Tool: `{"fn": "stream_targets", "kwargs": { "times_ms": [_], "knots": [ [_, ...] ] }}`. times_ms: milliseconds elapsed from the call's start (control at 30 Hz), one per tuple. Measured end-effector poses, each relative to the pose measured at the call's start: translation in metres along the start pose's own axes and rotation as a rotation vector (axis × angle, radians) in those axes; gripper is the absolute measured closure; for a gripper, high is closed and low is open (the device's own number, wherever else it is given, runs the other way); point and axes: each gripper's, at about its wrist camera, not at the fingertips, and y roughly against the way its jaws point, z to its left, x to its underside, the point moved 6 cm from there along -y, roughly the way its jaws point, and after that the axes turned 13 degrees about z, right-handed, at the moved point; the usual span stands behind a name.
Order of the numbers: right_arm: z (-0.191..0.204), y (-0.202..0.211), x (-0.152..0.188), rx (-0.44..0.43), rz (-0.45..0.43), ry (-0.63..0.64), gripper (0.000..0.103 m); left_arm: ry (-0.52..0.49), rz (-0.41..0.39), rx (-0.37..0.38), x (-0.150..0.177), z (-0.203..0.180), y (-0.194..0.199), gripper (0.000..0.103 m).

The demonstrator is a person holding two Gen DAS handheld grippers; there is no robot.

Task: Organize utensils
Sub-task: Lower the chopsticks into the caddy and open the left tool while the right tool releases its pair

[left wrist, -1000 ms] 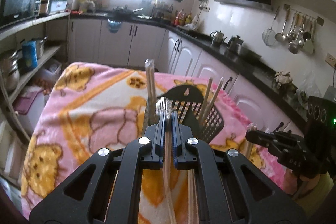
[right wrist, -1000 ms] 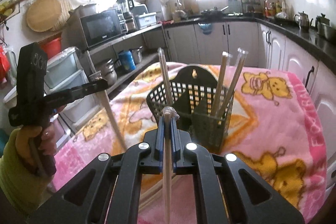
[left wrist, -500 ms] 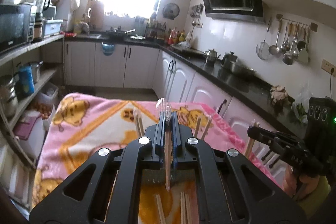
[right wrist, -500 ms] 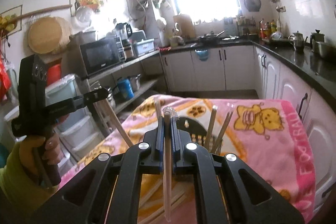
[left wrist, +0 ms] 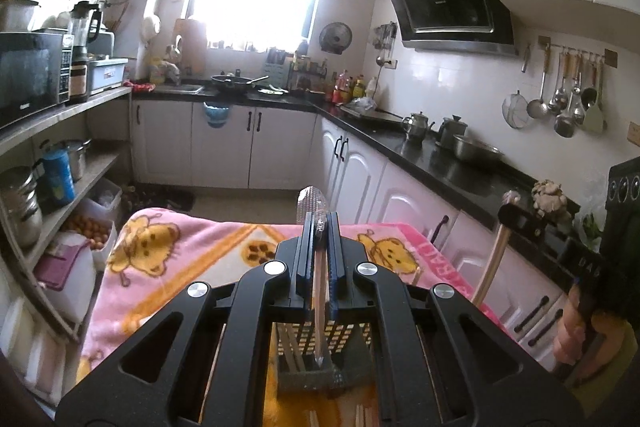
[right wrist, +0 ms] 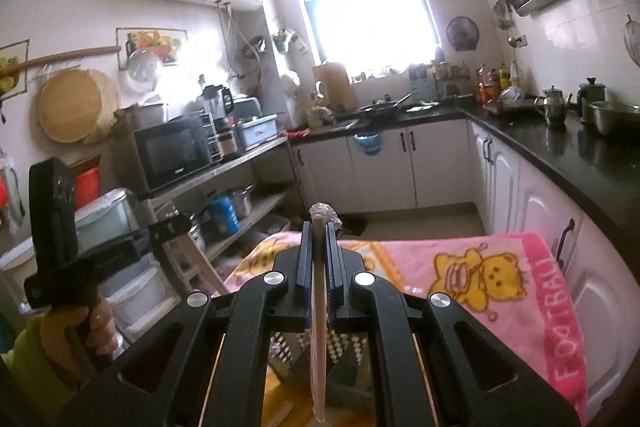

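Observation:
My left gripper point(left wrist: 318, 223) is shut on a pale chopstick in a clear plastic sleeve point(left wrist: 319, 299), which hangs down over the black slotted utensil basket point(left wrist: 304, 379). Other chopsticks point(left wrist: 288, 347) stand inside the basket. My right gripper point(right wrist: 319, 227) is shut on a second sleeved chopstick point(right wrist: 319, 327), also hanging above the basket point(right wrist: 348, 359). Each view shows the other gripper held up at the side with its stick: the right gripper point(left wrist: 516, 221) and the left gripper point(right wrist: 172, 227). Most of the basket is hidden behind the gripper bodies.
The basket stands on a table under a pink bear-print blanket point(left wrist: 168, 255), with loose chopsticks point(left wrist: 360, 415) lying near its front. Shelves with pots point(left wrist: 60, 179) are to the left, white cabinets and a black counter point(left wrist: 440, 163) to the right. A hand point(right wrist: 92, 323) grips the left handle.
Both grippers have risen with their chopsticks still held. The basket has slid from the middle of each view down to beneath the gripper bodies, and more of the kitchen shows.

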Motion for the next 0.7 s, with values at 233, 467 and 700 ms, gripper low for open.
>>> {"fn": "stream_targets", "kwargs": {
  "times_ms": [233, 467, 700],
  "knots": [
    [-0.017, -0.014, -0.009, 0.053, -0.006, -0.014, 0.097, 0.010, 0.003, 0.002, -0.001, 0.001, -0.023, 0.102],
    [-0.026, -0.029, -0.005, 0.086, -0.012, -0.012, 0.097, 0.014, 0.005, -0.003, 0.008, 0.004, -0.037, 0.102],
    [-0.035, -0.045, 0.004, 0.111, -0.021, -0.013, 0.097, 0.028, 0.016, -0.001, 0.021, 0.012, -0.049, 0.102]
  ]
}}
